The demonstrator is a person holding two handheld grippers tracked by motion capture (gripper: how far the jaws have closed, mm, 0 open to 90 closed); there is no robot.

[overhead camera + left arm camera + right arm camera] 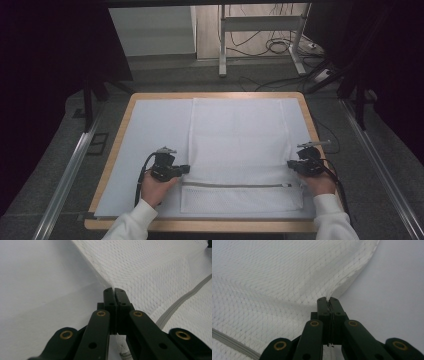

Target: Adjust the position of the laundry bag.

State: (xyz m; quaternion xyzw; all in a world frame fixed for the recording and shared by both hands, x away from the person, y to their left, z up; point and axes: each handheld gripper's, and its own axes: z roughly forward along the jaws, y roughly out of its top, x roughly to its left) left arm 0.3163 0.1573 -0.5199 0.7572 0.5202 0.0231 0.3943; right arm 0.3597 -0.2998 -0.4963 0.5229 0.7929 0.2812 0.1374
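Observation:
A white mesh laundry bag (pixel 240 145) lies flat on the table, its zipper (pixel 235 185) running across near the front. My left gripper (pixel 186 169) pinches the bag's left edge; in the left gripper view its jaws are pressed together on the seam of the mesh bag (pixel 150 270). My right gripper (pixel 290 164) is shut on the bag's right edge, and the right gripper view has the mesh bag (pixel 287 277) bunching up into the closed jaws. The zipper (pixel 185 298) crosses at the right of the left gripper view.
A white sheet (pixel 150 130) covers the wooden table (pixel 120 130). Beyond the far edge stand a desk frame (pixel 260 30) and floor cables (pixel 280 47). Metal rails (pixel 65 175) run along both sides of the table.

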